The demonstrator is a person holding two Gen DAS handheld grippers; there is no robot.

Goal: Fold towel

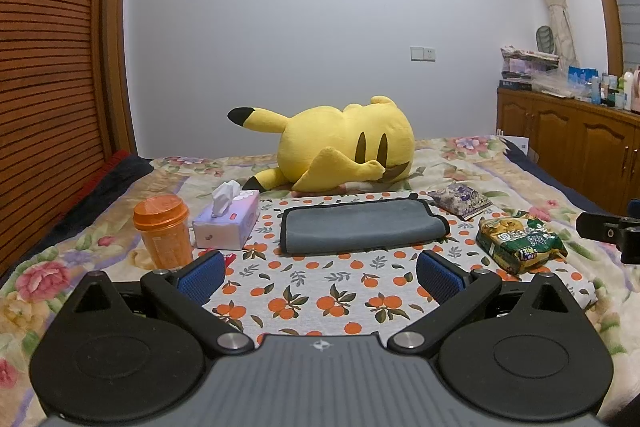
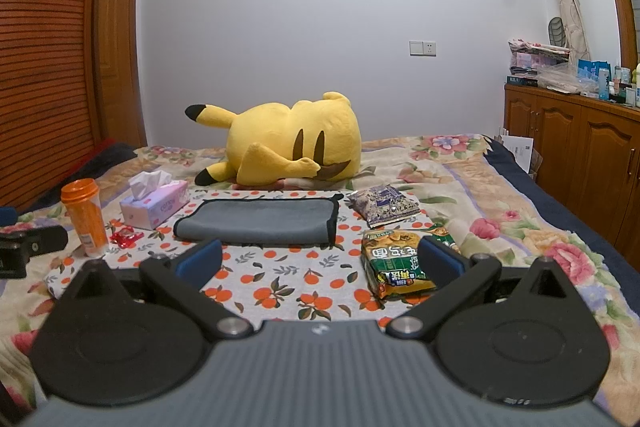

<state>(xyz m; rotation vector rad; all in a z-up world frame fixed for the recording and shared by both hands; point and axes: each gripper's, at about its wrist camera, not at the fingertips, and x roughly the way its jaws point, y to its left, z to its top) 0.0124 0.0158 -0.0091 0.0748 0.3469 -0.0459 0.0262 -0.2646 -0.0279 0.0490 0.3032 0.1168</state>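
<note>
The grey towel (image 1: 362, 227) lies flat on the orange-print cloth (image 1: 320, 291), at 12 o'clock from the left gripper (image 1: 320, 273) and nearer 11 o'clock from the right gripper (image 2: 320, 261); it already looks doubled, with a rolled fold along its near edge and black-trimmed edges at the far side and right end, so my guess is one more fold is wanted, or only tidying; both grippers hover short of it with their blue pads spread wide and nothing between them; to fold it well, I would bring each gripper in low to one end, left to the end by the tissue box (image 1: 228, 221) at 10 o'clock, right to the trimmed end by the purple packet (image 2: 382, 205) at 1 o'clock, and pinch through every layer rather than just the top one; lift both ends together and only enough to clear the cloth, carry them over evenly, and lay edge to edge before letting go; the risks as I judge them: catching the cloth underneath along with the towel, knocking the orange bottle (image 1: 162, 231) at 9 o'clock, or brushing the green snack bag (image 2: 400, 259), which sits just by the right gripper's right finger; the plush (image 1: 340, 143) beyond at 12 o'clock is well clear
</note>
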